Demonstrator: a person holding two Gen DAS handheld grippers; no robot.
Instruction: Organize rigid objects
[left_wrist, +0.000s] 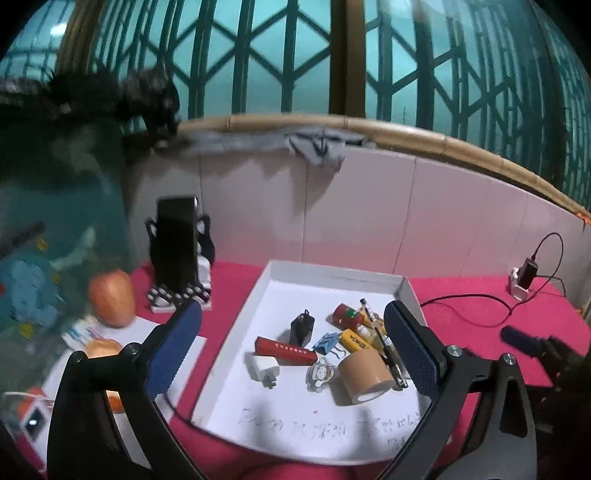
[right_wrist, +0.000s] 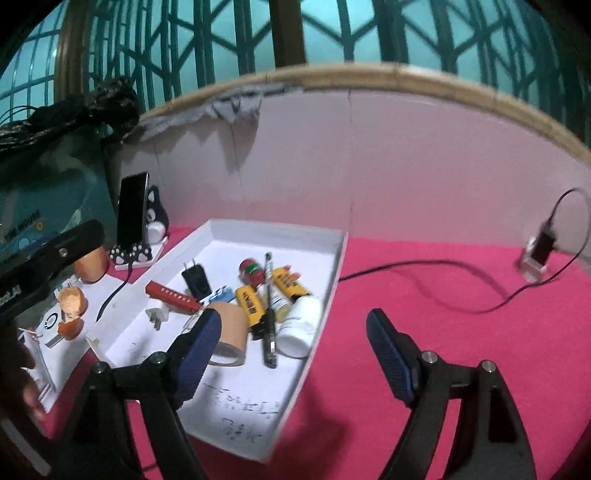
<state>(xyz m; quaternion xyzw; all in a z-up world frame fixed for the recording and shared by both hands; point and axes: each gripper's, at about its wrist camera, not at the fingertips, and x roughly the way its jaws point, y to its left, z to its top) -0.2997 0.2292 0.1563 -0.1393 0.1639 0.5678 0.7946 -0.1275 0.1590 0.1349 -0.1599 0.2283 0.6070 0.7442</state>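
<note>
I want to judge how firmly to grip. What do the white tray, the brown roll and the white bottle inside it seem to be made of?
White tray: likely cardboard or paperboard, matte; thin folded walls and handwriting on its floor.
Brown roll: probably adhesive tape, smooth with a slight sheen, wound around a hollow core.
White bottle: looks like plastic, opaque, slightly glossy; it could be something else.

On the pink counter (right_wrist: 443, 332), a phone (left_wrist: 176, 243) stands upright in a paw-footed stand (left_wrist: 181, 295) at ten o'clock, an orange egg-shaped object (left_wrist: 112, 302) beside it, and a black cable (right_wrist: 424, 273) runs toward a charger (right_wrist: 537, 253) at two o'clock.
</note>
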